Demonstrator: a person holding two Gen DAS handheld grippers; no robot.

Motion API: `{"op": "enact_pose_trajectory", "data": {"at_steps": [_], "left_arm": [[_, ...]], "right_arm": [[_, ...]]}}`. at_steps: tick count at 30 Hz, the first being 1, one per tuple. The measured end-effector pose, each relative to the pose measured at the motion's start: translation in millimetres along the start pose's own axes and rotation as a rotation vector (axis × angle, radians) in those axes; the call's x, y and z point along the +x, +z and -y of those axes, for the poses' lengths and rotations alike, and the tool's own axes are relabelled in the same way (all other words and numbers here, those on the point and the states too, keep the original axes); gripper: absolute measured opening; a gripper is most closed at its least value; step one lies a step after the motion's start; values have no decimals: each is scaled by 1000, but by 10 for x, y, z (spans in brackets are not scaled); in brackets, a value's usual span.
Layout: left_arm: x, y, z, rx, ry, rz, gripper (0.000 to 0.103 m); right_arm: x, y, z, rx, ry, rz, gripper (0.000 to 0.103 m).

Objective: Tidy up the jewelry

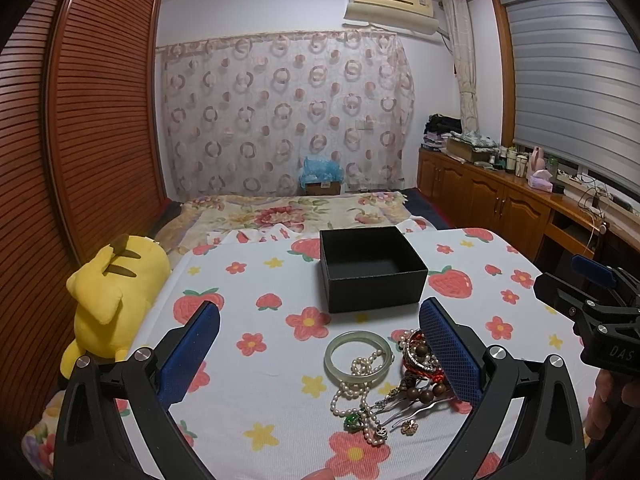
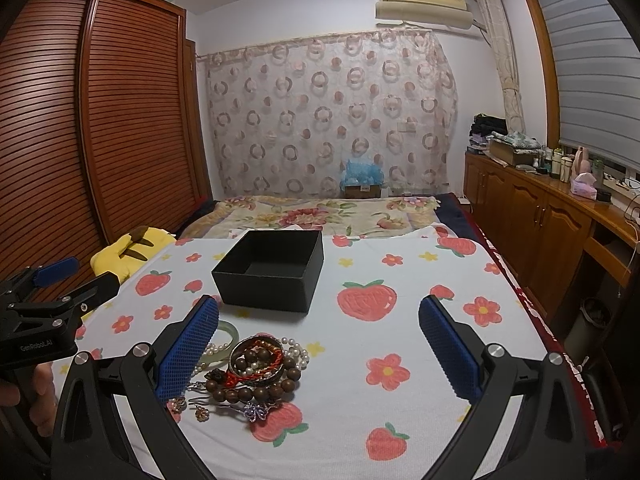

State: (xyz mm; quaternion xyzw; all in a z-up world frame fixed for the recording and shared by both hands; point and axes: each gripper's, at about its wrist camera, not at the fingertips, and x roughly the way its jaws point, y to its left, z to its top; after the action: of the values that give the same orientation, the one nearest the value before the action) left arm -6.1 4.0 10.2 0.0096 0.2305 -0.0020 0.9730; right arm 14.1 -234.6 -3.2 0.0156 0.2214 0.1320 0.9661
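Note:
A black open box stands empty on the strawberry-print cloth. In front of it lies a heap of jewelry: a pale green bangle, a pearl strand, wooden beads, red cord bracelets and metal hairpins. My left gripper hangs open over the heap, nothing between its fingers. My right gripper is open too, with the heap by its left finger.
A yellow plush toy lies at the cloth's left edge beside a slatted wardrobe. Wooden cabinets with bottles run along the right. A floral blanket covers the bed behind the box. A hand holds the other gripper's handle.

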Motion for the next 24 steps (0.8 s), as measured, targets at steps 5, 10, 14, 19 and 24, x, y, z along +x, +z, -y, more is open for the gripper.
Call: {"op": "enact_pose_trajectory", "data": {"at_steps": [5,10,14,19,24], "left_arm": [[3,-15,10,0,1,3,97],[-11,6,28,-1,-1,1,97],[-10,1,30,0,0,3,97],[-17,6,28,-1,-1,3,97],[-7,-2,33,0,0,3,97]], "right_arm": [[1,1,3,0,0,0,101],[0,-5,-3,-1,0,1,101],[2,-3,1,-1,0,1,101],[0,-6,-4,-1,0,2,101],[0,-5,-3,0,0,2,101]]}}
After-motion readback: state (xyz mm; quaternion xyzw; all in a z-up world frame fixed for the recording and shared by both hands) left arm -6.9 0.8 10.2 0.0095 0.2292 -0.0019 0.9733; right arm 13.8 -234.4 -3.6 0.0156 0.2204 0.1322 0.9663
